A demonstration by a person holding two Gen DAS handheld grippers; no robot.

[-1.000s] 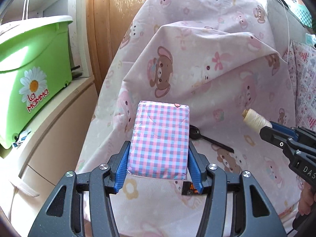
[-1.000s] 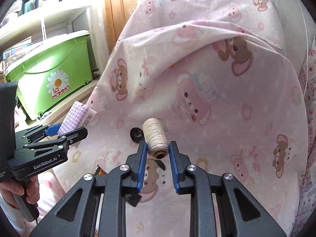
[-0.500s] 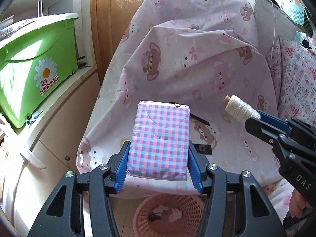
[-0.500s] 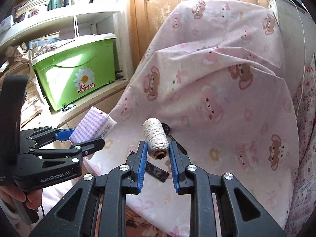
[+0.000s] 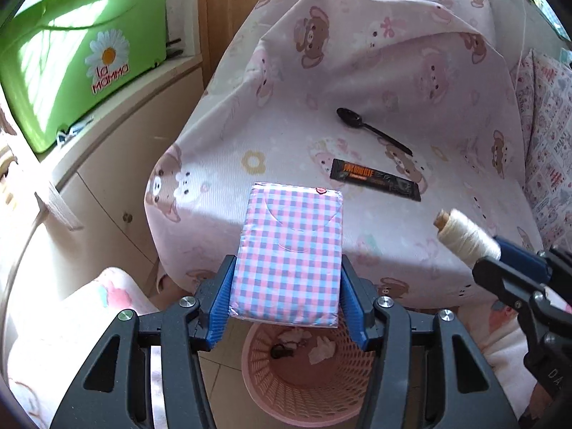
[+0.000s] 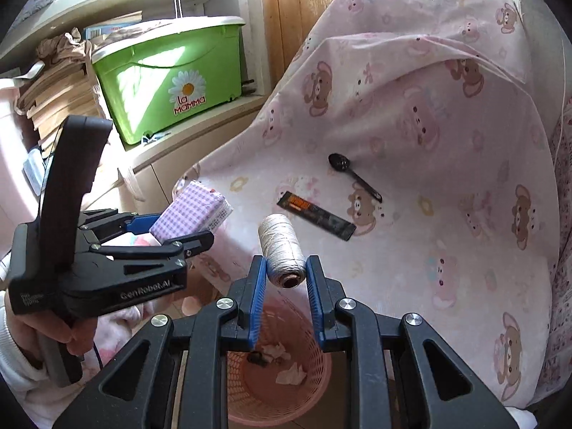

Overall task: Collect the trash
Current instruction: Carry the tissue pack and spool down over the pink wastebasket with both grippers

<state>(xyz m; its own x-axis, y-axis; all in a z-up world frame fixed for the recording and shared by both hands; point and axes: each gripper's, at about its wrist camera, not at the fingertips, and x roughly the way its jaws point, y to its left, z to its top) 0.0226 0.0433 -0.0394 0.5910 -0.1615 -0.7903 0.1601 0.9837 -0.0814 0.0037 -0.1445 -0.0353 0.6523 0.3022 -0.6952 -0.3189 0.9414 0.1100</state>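
L gripper squeezes the checked tissue pack, R gripper squeezes the thread spool. Both w/ the pink basket below. Black spoon & dark wrapper lie on the bear sheet.

A tissue pack sits between the left gripper's jaws at centre frame above a basket on the floor, a spool in the right gripper at right, spoon and wrapper on the sheet beyond, a bin upper left.
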